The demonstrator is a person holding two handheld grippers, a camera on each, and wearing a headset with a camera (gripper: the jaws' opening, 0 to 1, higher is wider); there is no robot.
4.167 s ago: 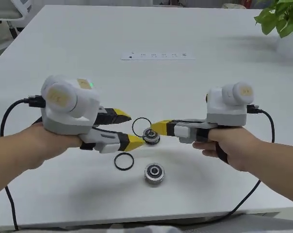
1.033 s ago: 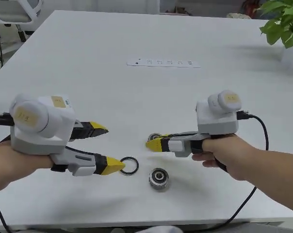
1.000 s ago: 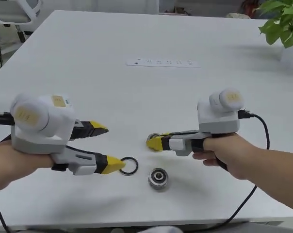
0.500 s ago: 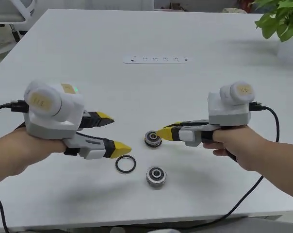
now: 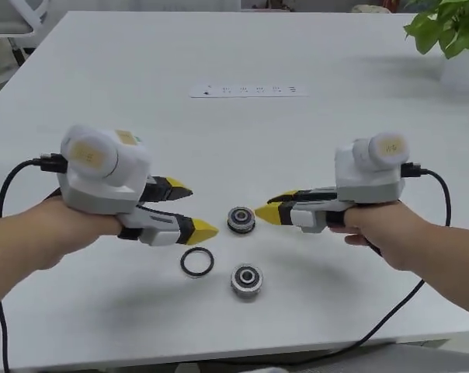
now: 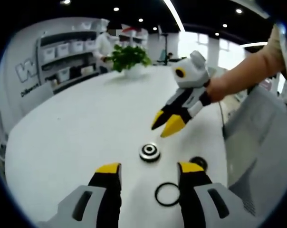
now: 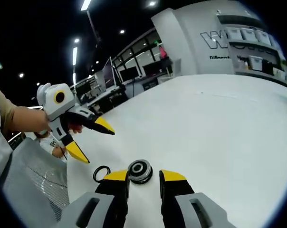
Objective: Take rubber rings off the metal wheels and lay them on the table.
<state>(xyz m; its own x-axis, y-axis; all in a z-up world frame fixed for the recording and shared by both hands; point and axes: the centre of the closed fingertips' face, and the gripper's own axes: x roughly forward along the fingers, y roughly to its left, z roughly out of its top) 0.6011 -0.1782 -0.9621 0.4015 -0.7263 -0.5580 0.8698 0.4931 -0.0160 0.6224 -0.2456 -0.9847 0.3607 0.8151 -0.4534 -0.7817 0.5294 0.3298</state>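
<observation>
Metal wheel [image 5: 241, 220], rigid and likely heavy, lay on table [image 5: 335, 116] between the parted, empty left gripper [image 5: 202, 210] and right gripper [image 5: 265, 208]; one rubber ring [image 5: 197, 261], probably limp and stretchy, at its seven o'clock, best pinched by the edge.

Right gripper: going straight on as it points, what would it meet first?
The right gripper would most likely meet the metal wheel just ahead of its tips, though height is unclear.

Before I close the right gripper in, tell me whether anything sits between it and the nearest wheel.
Nothing visible does. The right gripper points at the wheel across a bare strip of table. The loose ring and the second wheel lie nearer the person, off that line.
</observation>
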